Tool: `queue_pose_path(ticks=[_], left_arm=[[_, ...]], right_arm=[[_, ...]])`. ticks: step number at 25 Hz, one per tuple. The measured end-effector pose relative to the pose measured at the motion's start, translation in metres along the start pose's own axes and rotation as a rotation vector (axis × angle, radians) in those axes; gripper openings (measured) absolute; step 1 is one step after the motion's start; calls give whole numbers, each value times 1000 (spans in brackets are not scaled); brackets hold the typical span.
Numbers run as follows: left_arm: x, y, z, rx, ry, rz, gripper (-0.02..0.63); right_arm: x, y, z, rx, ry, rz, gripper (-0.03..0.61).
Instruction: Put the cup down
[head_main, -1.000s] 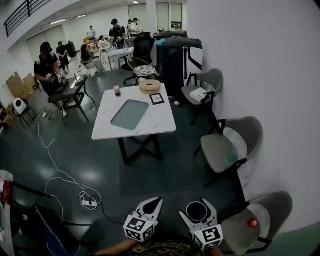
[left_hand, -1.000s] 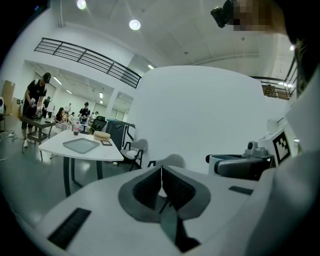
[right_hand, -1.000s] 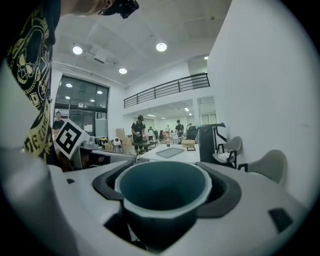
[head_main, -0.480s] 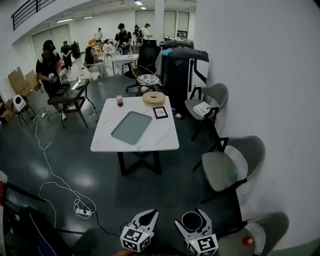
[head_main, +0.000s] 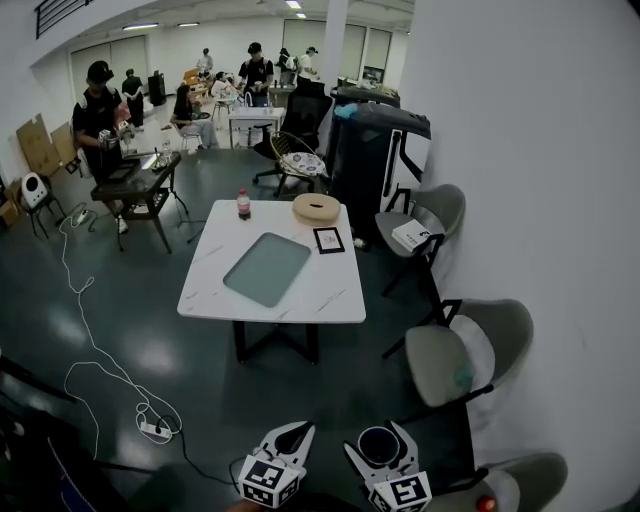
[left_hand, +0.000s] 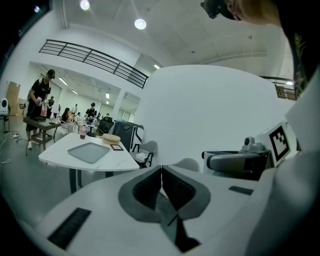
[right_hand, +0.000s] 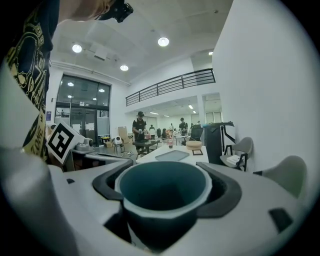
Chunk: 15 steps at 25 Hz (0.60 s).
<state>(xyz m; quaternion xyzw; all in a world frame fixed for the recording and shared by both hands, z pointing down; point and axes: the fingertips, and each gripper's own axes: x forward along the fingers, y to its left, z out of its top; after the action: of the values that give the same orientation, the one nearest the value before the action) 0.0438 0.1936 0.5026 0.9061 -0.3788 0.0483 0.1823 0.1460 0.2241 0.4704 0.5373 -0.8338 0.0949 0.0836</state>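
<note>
At the bottom edge of the head view, above the dark glossy floor (head_main: 150, 340), the right tool (head_main: 377, 442) is holding a dark teal round cup with a pale rim (right_hand: 164, 192). Its jaws are standing wide apart, and the dark pads are pressing on opposite sides of the cup's wall. The cup's open mouth is facing up towards the head camera, and its inside is looking empty. Just beside it, the left tool (head_main: 299, 430) is carrying nothing, and its jaws are meeting along a thin seam. Well ahead of both tools, the white rectangular table with black crossed legs (head_main: 320, 295) is carrying a flat grey-green tray (head_main: 266, 268), a small bottle with a red label (head_main: 243, 204), a round tan ring-shaped object (head_main: 317, 208) and a small black-framed square card (head_main: 328, 240). The cup is staying well apart from that table, in the air.
</note>
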Motion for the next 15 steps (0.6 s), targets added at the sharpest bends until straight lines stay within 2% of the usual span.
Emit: queue_pose_path(ticks=[6, 9, 15], left_arm=[[13, 32, 29, 39, -7, -14, 14], [14, 52, 37, 31, -5, -13, 13], [14, 90, 53, 36, -18, 0, 12]], right_arm=[[40, -1, 21, -4, -14, -18, 380], [58, 0, 28, -6, -26, -43, 380], [94, 11, 28, -9, -43, -33, 380]])
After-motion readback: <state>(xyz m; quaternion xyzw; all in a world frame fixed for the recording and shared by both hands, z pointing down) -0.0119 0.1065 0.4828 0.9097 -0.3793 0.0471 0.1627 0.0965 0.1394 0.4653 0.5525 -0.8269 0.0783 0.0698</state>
